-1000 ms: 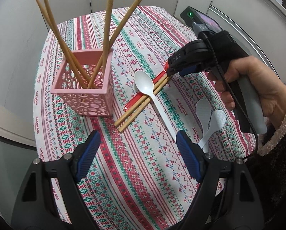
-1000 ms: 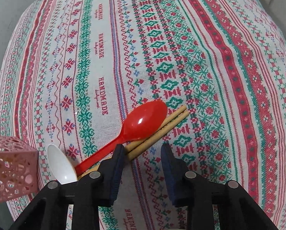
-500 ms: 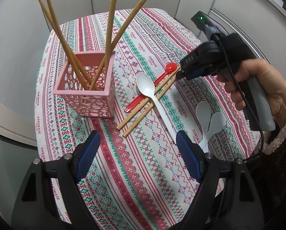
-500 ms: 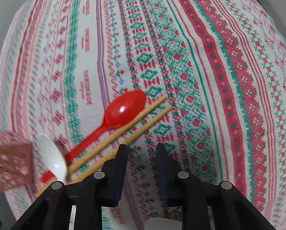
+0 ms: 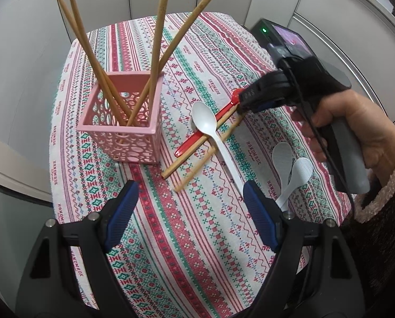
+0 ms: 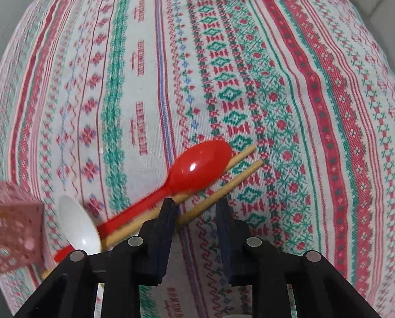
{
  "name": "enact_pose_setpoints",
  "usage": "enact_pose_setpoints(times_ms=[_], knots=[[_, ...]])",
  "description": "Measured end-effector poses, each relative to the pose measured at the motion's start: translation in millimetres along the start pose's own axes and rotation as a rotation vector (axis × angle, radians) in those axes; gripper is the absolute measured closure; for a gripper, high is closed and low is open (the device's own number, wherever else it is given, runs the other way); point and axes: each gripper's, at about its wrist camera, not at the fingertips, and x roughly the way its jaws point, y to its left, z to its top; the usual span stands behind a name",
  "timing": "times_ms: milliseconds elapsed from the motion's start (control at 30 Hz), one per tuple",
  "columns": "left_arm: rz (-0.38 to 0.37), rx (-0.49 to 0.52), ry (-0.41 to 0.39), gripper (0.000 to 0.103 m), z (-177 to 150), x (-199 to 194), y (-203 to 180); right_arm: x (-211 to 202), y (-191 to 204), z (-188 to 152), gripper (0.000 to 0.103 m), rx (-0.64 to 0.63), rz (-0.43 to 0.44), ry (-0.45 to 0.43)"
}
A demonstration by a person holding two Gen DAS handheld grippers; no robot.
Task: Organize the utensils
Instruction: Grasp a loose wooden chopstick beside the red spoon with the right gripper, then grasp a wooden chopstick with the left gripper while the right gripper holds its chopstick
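Note:
A pink perforated basket (image 5: 123, 129) stands on the table and holds several wooden chopsticks (image 5: 157, 34). To its right lie two loose chopsticks (image 5: 194, 156), a red spoon (image 5: 197, 137) and a white spoon (image 5: 210, 132) across them. My right gripper (image 6: 197, 208) is open, low over the far ends of the chopsticks (image 6: 224, 188), with one chopstick between its jaws and the red spoon bowl (image 6: 200, 167) just ahead. It also shows in the left wrist view (image 5: 246, 103). My left gripper (image 5: 189, 204) is open and empty, above the cloth nearer to me.
Two more white spoons (image 5: 290, 169) lie crossed at the right, beside my left gripper's right finger. The patterned tablecloth (image 6: 250, 66) covers a small table whose edges drop off on all sides. Grey cabinet panels stand behind.
My right gripper lifted away from the chopsticks, then came back down over their far ends. The two loose chopsticks have spread a little apart. My left gripper stayed open.

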Motion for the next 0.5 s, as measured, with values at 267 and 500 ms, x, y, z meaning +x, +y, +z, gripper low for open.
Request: enact_pose_setpoints(times_ms=[267, 500], knots=[[-0.002, -0.008, -0.015, 0.022, 5.1, 0.1, -1.0, 0.9, -17.2, -8.4, 0.091, -0.009, 0.017, 0.024], [-0.021, 0.04, -0.023, 0.025, 11.3, 0.6, -21.7, -4.3, -40.5, -18.8, 0.097, 0.034, 0.095, 0.002]])
